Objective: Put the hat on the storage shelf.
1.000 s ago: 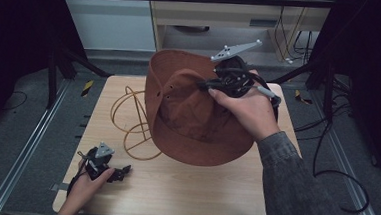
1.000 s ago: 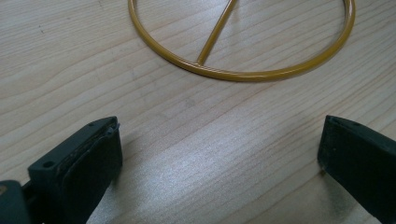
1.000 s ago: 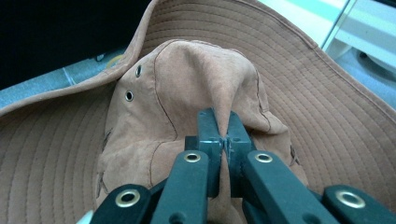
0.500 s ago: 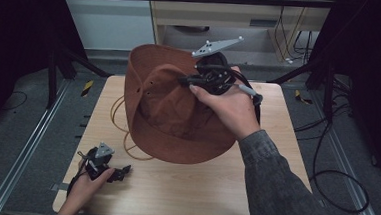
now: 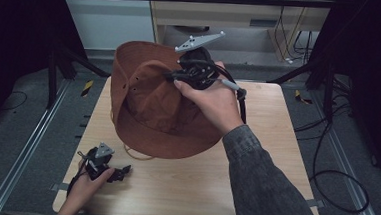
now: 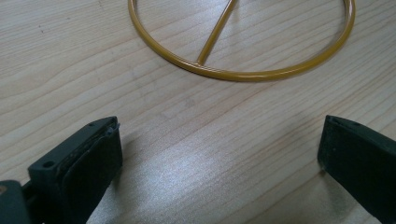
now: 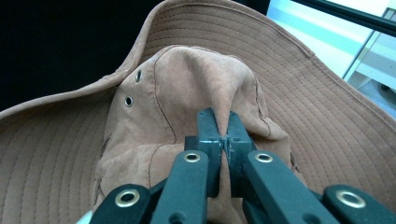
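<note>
Right gripper point(image 7: 223, 140) raised above table point(image 5: 275, 158), pinching hat point(image 5: 153, 105) crown; left gripper point(image 6: 219, 154) low, wide.

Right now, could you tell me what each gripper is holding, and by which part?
The right gripper pinches the brown hat by a fold of its crown. The left gripper is open over the table, holding nothing.

no readable text, no labels, no brands, no numbers
</note>
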`<state>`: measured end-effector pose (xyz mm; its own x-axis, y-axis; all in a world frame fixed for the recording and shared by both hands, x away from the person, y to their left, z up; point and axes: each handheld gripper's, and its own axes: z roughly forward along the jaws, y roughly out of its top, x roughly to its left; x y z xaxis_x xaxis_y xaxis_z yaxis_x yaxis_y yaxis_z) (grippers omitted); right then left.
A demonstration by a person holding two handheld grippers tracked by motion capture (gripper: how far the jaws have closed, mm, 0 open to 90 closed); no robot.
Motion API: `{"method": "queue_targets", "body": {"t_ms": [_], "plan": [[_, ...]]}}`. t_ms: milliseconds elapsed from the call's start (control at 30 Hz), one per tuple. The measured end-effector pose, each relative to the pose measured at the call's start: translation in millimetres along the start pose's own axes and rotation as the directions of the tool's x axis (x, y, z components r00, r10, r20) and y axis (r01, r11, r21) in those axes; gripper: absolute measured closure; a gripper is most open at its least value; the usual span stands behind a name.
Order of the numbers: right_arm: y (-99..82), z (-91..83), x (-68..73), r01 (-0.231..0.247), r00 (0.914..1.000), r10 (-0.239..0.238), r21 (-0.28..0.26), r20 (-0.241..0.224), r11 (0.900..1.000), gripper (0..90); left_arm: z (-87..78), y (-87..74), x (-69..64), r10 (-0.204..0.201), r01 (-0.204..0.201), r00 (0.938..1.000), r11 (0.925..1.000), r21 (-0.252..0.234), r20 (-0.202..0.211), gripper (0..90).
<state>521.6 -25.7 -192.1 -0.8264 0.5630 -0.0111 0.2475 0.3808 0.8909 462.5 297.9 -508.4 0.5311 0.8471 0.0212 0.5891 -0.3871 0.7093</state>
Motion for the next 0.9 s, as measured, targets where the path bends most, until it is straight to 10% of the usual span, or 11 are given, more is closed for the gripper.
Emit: {"method": "queue_targets", "body": {"t_ms": [900], "plan": [[23.0, 35.9, 10.5, 0.014, 0.9997, -0.014, 0.012, -0.018, 0.9998, 88.8, -0.2, 0.0, 0.1, 0.002, -0.002, 1.0, 1.0, 0.001, 0.003, 0.0]]}}
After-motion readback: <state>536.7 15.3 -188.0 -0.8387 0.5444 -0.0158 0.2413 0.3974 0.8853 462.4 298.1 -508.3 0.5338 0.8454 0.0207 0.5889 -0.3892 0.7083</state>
